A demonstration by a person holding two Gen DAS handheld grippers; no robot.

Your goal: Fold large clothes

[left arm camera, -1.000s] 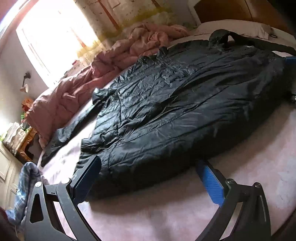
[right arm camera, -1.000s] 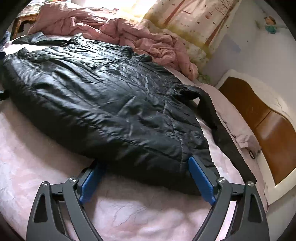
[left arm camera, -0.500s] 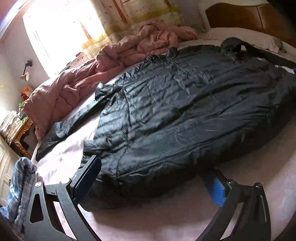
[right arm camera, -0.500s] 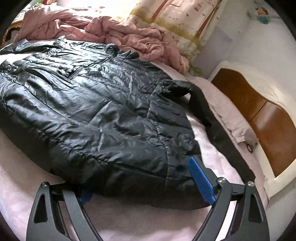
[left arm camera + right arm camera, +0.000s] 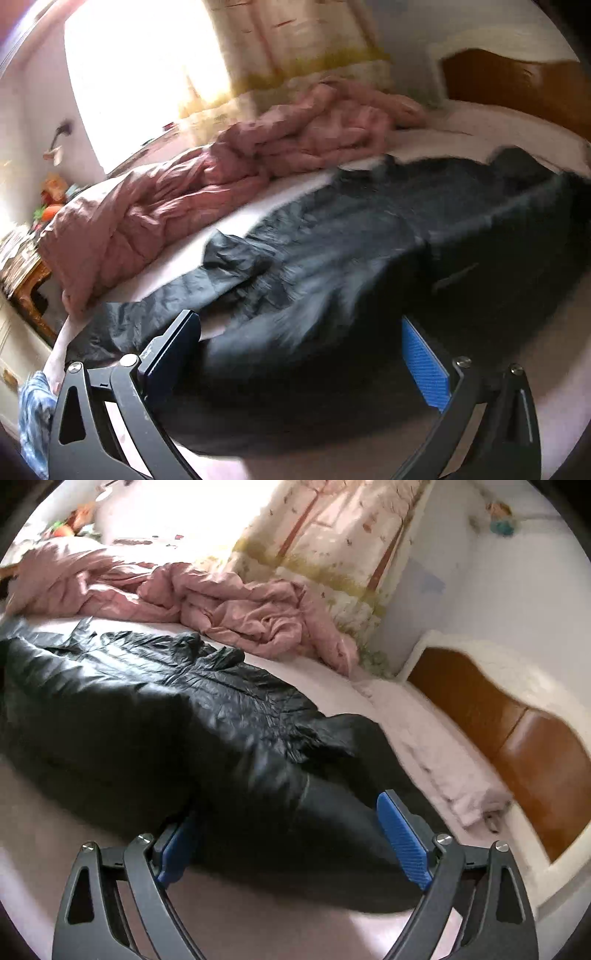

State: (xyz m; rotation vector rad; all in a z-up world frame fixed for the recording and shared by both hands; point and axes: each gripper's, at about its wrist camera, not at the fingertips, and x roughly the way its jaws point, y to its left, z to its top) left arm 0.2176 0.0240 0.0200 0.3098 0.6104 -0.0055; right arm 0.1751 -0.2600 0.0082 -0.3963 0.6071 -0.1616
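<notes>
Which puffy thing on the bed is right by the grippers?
The black down jacket, reaching between both grippers; the pink quilt is bunched far behind it.

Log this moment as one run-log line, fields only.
stage: near hem being folded over | black puffer coat on bed | left gripper open | right gripper open | pink quilt behind

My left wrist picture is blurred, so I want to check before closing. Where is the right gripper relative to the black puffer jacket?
Observer: The right gripper is open, and the near edge of the black puffer jacket lies between its fingers.
Operator: Does a sleeve lie loose on that side?
Observer: Yes, one sleeve runs out from the body toward the right finger, over the pink sheet.
</notes>
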